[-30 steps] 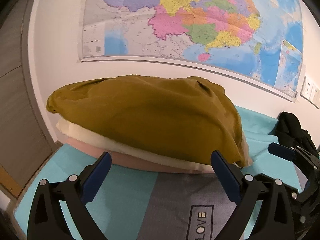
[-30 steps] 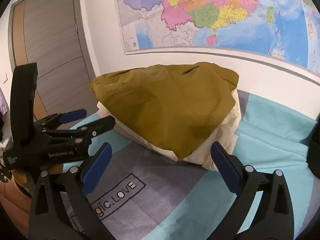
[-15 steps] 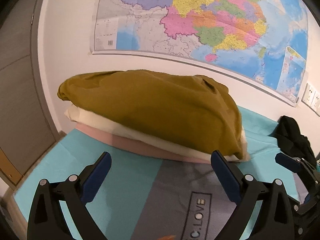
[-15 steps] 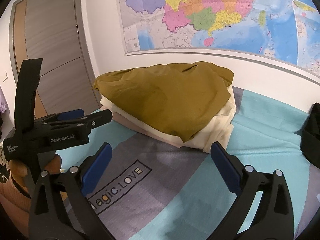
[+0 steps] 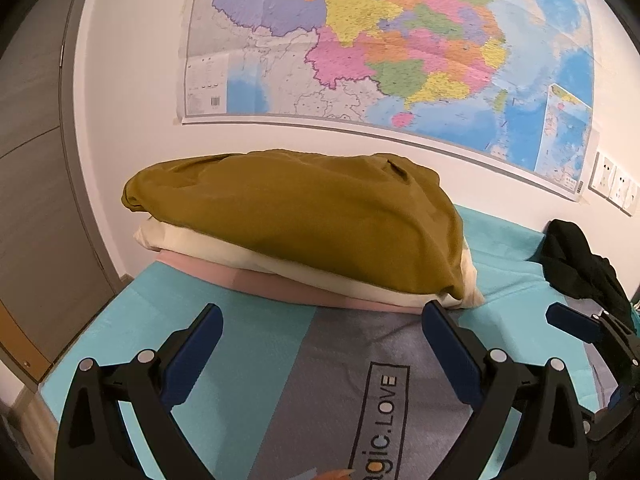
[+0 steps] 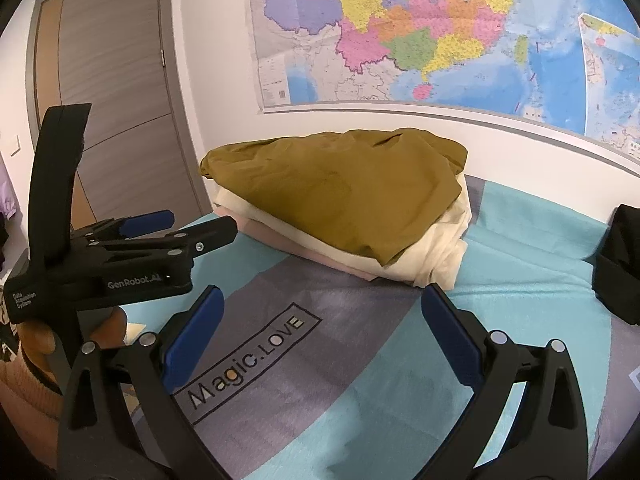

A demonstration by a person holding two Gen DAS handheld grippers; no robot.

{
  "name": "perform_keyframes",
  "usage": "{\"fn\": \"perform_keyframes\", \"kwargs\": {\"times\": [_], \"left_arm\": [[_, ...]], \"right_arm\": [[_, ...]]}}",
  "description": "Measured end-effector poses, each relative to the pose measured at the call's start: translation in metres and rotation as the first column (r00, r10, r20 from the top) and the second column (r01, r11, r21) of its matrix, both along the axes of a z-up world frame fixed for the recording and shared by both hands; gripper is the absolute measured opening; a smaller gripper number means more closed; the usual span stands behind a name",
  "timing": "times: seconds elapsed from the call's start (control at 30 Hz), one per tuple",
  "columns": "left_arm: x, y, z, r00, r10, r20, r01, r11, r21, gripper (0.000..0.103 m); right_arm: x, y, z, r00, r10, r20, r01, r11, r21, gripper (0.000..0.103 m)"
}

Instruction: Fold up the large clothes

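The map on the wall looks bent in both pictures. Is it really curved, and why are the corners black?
Left wrist view: the map bows because of the fisheye lens, and the corners are dark lens edge. Right wrist view: the same bending shows on the door. Both are sharp, under warm, even light.

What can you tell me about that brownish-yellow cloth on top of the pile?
The mustard cloth is a soft, matte garment, folded into a rounded, slightly wrinkled mound. It lies on top of a cream piece, which rests on a pink one, all stacked on the bed against the wall under the map. One corner droops over the cream layer's edge. Neither gripper touches it; both have open jaws, short of the pile.
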State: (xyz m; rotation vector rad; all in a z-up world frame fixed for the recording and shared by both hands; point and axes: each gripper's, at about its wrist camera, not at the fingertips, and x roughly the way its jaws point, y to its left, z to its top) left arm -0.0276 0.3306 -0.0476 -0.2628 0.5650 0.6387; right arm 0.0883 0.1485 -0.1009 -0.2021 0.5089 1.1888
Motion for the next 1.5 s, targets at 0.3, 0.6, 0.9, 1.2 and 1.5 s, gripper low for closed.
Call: {"fn": "perform_keyframes", "kwargs": {"times": [0.3,0.6,0.9,1.2,1.5], "left_arm": [[-0.006,-0.008,0.000,1.000,0.003,0.003,-0.003,1.000,0.013,0.096],[-0.010,-0.017,0.001,1.000,-0.003,0.000,0.003,1.000,0.025,0.096],[-0.012,-0.021,0.001,1.000,-0.007,0.000,0.007,1.000,0.027,0.096],[-0.013,-0.022,0.001,1.000,-0.002,-0.004,0.002,1.000,0.021,0.096],[-0.016,-0.022,0.001,1.000,0.009,0.001,-0.009,1.000,0.022,0.096]], "right_arm": [[-0.006,-0.007,0.000,1.000,-0.013,0.013,0.013,1.000,0.007,0.097],[-0.009,-0.015,0.002,1.000,-0.010,0.006,0.010,1.000,0.018,0.097],[-0.011,-0.021,0.002,1.000,-0.016,0.002,0.016,1.000,0.022,0.097],[-0.010,-0.024,0.002,1.000,-0.015,-0.010,0.015,1.000,0.025,0.097],[-0.010,-0.027,0.002,1.000,-0.017,-0.013,0.017,0.999,0.029,0.097]]}}
